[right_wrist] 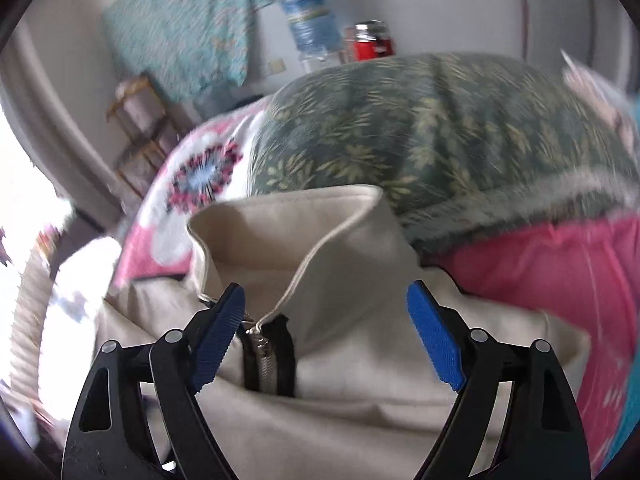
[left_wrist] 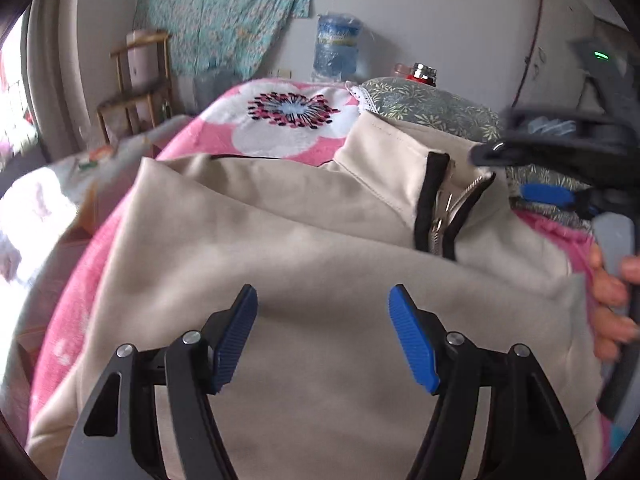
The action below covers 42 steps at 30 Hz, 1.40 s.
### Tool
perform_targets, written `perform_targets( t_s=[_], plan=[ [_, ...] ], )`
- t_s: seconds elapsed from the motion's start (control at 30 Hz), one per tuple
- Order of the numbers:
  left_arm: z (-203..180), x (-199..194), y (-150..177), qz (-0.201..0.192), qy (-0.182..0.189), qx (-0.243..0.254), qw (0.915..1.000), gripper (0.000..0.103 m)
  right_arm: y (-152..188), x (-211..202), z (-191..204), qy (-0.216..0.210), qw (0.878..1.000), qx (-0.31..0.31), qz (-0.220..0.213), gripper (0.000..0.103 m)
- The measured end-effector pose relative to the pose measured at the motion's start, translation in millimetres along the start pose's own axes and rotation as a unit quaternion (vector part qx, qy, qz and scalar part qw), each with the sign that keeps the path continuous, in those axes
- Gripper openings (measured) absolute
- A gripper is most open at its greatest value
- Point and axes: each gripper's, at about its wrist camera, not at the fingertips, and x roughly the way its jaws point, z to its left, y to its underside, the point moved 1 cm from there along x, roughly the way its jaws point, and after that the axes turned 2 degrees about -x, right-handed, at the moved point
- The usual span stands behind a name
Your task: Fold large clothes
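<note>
A beige zip-up jacket [left_wrist: 304,264] lies folded on a pink flowered blanket [left_wrist: 288,120]. Its collar and black-edged metal zipper [left_wrist: 444,208] point toward the far right. My left gripper [left_wrist: 322,300] is open and empty, just above the jacket's folded body. My right gripper [right_wrist: 326,300] is open and empty, over the collar [right_wrist: 296,232] and zipper top [right_wrist: 266,356]. The right gripper also shows in the left wrist view [left_wrist: 556,168], blurred, at the right edge with the hand holding it.
A green leaf-patterned pillow [right_wrist: 420,132] lies just behind the collar. A blue water jug [left_wrist: 336,46] and a red flask [right_wrist: 370,42] stand by the far wall. A wooden rack [left_wrist: 136,92] stands at the left. A teal cloth [left_wrist: 224,12] hangs on the wall.
</note>
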Motion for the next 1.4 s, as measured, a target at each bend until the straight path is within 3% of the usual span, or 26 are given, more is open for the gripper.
perform_targets(
  t_s=[0.03, 0.07, 0.17, 0.37, 0.4, 0.47, 0.5, 0.6, 0.67, 0.7, 0.73, 0.77, 0.87, 0.97, 1.03, 1.2, 1.33, 1.4],
  plan=[
    [3.3, -0.6, 0.7, 0.001, 0.001, -0.001, 1.0, 0.067, 3.7, 8.7, -2.8, 0.003, 1.0, 0.013, 0.018, 0.02],
    [7.0, -1.5, 0.0, 0.001, 0.004, -0.006, 1.0, 0.067, 7.5, 13.0, -8.3, 0.009, 0.999, 0.032, 0.024, 0.005],
    [16.6, -9.1, -10.9, -0.015, 0.02, -0.03, 0.9992, 0.067, 26.7, 8.5, -26.3, -0.01, 0.995, 0.098, 0.004, 0.004],
    [-0.7, -16.3, -70.7, -0.04, 0.09, -0.056, 0.9935, 0.067, 71.2, -16.7, -22.0, -0.032, 0.997, 0.067, -0.035, 0.004],
    [-9.0, -14.8, -80.0, -0.041, 0.089, -0.052, 0.9938, 0.067, 79.2, -17.1, -23.3, -0.038, 0.996, 0.074, -0.035, 0.004],
    [-32.4, 5.2, -98.8, -0.006, 0.088, -0.036, 0.9954, 0.067, 87.9, -15.4, -25.2, -0.04, 0.995, 0.086, -0.032, 0.004],
    [-45.8, 20.8, -106.7, 0.023, 0.076, -0.023, 0.9966, 0.067, 91.6, -15.0, -26.8, -0.041, 0.994, 0.094, -0.032, 0.004],
    [-66.4, 37.8, -114.0, 0.038, 0.049, -0.016, 0.998, 0.067, 92.1, -19.0, -27.9, -0.038, 0.994, 0.096, -0.036, 0.004],
    [-81.6, 48.8, -115.6, 0.045, 0.01, 0.026, 0.9986, 0.065, 91.5, -22.3, -25.7, -0.034, 0.995, 0.091, -0.04, 0.004],
    [-87.6, 49.4, -112.5, 0.037, -0.024, 0.058, 0.9974, 0.053, 91.5, -24.0, -25.2, -0.032, 0.995, 0.089, -0.041, 0.004],
    [-87.0, 49.8, -109.9, 0.035, -0.037, 0.069, 0.9963, 0.023, 92.0, -24.7, -25.3, -0.034, 0.995, 0.088, -0.041, 0.004],
    [-82.9, 48.2, -104.8, 0.035, -0.051, 0.073, 0.9954, 0.004, 93.2, -26.8, -26.1, -0.038, 0.994, 0.091, -0.041, 0.004],
    [-53.8, 27.8, -84.0, 0.018, -0.034, 0.038, 0.9985, 0.004, 96.8, -34.1, -28.4, -0.057, 0.992, 0.102, -0.044, 0.004],
    [-35.7, -9.7, -51.0, -0.032, -0.023, 0.066, 0.997, 0.004, 109.3, -53.7, -27.6, -0.066, 0.993, 0.085, -0.058, 0.004],
    [-22.5, -32.4, -21.8, -0.038, 0.0, 0.066, 0.9971, 0.004, 118.9, -62.8, -17.8, -0.057, 0.994, 0.058, -0.069, 0.004],
    [-13.3, -43.8, 26.3, -0.02, 0.019, 0.072, 0.997, 0.004, 150.9, -63.2, -16.5, -0.043, 0.997, 0.031, -0.056, 0.005],
    [-11.1, -45.9, 56.3, -0.02, 0.014, 0.082, 0.9963, 0.004, 172.1, -55.0, -27.2, -0.056, 0.996, 0.064, -0.018, 0.012],
    [-7.4, -26.8, 63.8, 0.007, 0.019, 0.071, 0.9973, 0.004, 173.1, -51.0, -33.2, -0.061, 0.995, 0.077, -0.014, 0.012]
  ],
)
